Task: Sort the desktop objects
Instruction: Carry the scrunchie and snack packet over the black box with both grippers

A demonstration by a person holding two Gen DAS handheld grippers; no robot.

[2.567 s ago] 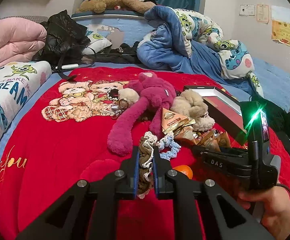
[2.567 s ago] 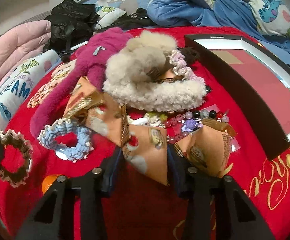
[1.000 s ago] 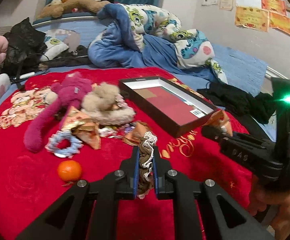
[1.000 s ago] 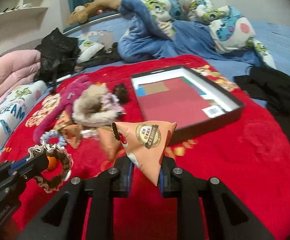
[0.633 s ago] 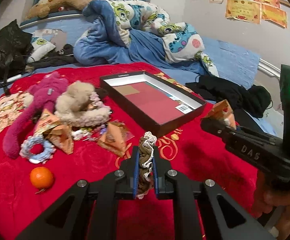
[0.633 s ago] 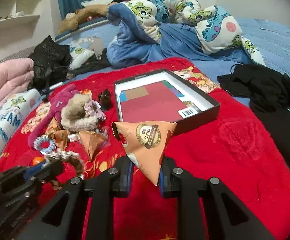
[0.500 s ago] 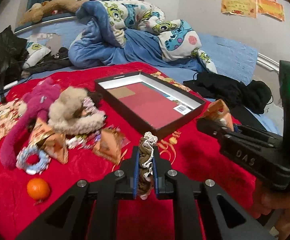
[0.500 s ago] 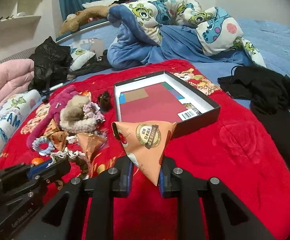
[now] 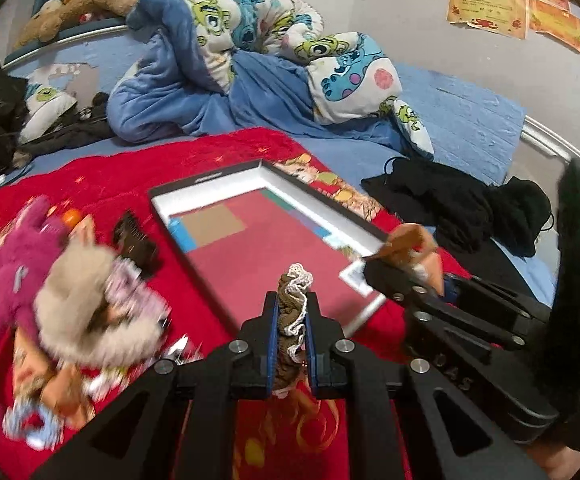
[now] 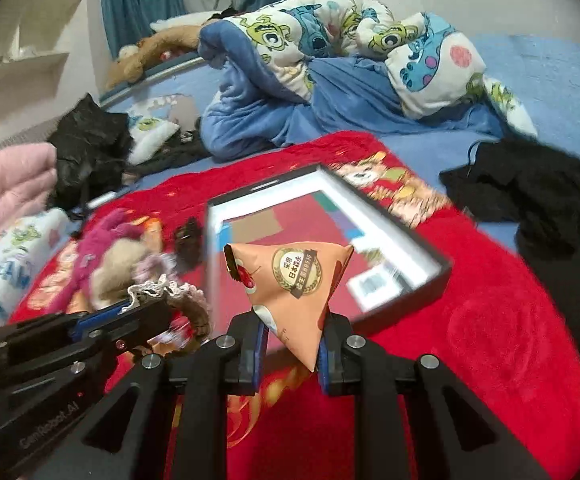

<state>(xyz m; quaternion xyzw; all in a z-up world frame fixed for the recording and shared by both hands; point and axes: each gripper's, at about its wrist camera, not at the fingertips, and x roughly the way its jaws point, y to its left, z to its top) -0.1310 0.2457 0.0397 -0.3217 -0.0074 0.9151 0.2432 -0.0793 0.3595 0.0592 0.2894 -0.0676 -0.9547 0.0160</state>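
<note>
My left gripper (image 9: 291,320) is shut on a brown scrunchie with white lace trim (image 9: 292,300), held just in front of the near edge of a shallow black box (image 9: 210,179) with a red floor. My right gripper (image 10: 290,340) is shut on an orange pyramid snack packet (image 10: 290,284), also held before that box (image 10: 442,268). In the left wrist view the right gripper (image 9: 402,264) with its packet (image 9: 410,240) hovers over the box's near right corner. In the right wrist view the left gripper (image 10: 170,308) with the scrunchie (image 10: 178,296) sits to the left.
Left of the box on the red blanket (image 9: 90,176) lie a pink plush (image 9: 22,248), a beige fluffy item (image 9: 90,300), a black hair claw (image 9: 136,242), a blue scrunchie (image 9: 30,428) and more orange packets. Black clothing (image 9: 470,208) lies right; a blue quilt (image 9: 250,80) is behind.
Both grippers have moved forward toward the black box, which now looms larger and closer. The pile of toys has slid to the left. Each grip is unchanged.
</note>
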